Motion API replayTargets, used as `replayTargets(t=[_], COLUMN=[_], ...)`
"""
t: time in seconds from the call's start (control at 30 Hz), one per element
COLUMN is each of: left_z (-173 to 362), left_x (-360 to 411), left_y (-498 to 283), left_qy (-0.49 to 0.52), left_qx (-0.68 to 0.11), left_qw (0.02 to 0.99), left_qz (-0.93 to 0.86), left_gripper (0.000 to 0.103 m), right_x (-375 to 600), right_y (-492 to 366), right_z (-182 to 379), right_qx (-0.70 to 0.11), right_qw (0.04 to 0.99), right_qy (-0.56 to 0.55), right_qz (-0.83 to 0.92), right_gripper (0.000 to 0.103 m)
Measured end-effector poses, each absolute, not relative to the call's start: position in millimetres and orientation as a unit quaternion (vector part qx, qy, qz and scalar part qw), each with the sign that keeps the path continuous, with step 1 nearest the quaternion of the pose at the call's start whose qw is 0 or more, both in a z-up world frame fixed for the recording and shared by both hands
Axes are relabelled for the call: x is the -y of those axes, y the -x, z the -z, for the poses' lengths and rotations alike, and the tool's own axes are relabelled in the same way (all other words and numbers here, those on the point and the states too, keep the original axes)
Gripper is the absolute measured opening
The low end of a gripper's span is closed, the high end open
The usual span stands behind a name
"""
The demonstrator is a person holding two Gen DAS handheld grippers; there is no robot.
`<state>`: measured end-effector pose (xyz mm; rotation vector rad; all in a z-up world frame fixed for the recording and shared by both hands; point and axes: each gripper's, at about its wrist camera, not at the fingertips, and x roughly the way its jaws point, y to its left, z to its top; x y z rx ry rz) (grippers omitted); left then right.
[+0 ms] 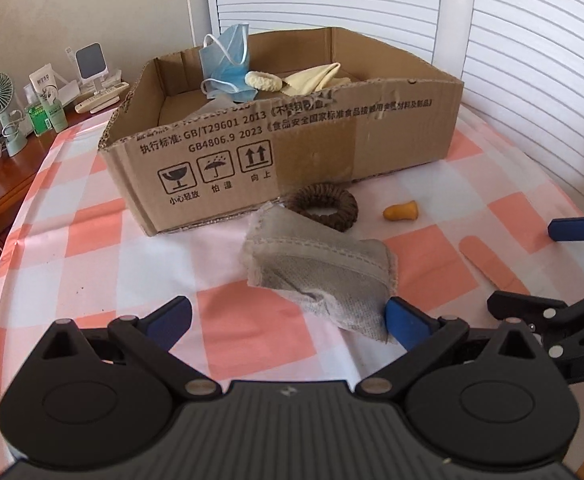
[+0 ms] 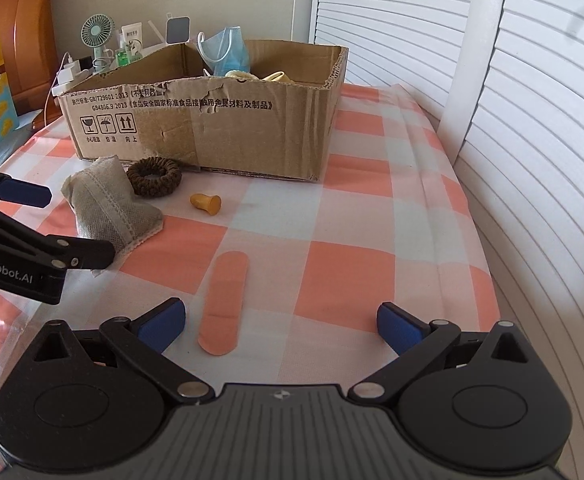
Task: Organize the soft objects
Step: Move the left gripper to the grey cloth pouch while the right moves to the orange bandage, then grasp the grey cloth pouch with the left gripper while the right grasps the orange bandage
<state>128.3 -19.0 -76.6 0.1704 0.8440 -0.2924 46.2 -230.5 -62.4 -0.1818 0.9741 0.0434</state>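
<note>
**Left wrist view: gray pouch between wide-spread fingers**

Left wrist view shows the left gripper [image 1: 288, 322] with its blue-padded fingers spread wide, low over the checkered tablecloth [image 1: 104, 240]. A gray fabric pouch [image 1: 319, 272] lies in front of the cardboard box [image 1: 292, 140], its near corner by the right-hand pad; whether they touch is unclear. Touching the box's front wall sits a brown hair scrunchie [image 1: 323, 206], with an orange earplug [image 1: 401, 212] just to its right. Inside the box are a blue face mask [image 1: 228, 60], a cream scrunchie [image 1: 263, 80] and a yellowish cloth [image 1: 311, 78].

From the right wrist view, the right gripper [image 2: 280, 326] is likewise spread and holds nothing. An adhesive bandage [image 2: 224, 304] lies flat, well in front of the box, near the left-hand pad.
</note>
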Motion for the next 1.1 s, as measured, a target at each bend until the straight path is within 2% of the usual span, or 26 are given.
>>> replayTargets(t=[0.7,0.97,1.1], left_z=[83,72,75], left_x=[28,46,53], left_y=[-137,-129,-132], left_qy=[-0.074,-0.162,-0.175], left_qx=[-0.4,-0.353,-0.356], left_qw=[0.895,0.906,0.902], left_qz=[0.183,0.167,0.172], left_gripper=[0.103,0.102,0.1], right_x=[230,230,230], right_y=[-44,-43,-42], right_z=[62,62,62], right_qx=[-0.463,-0.46,-0.458], right_qw=[0.881,0.882,0.883], right_qy=[0.09,0.091,0.092], right_qz=[-0.032,-0.037,-0.04], right_gripper=[0.103,0.103,0.103])
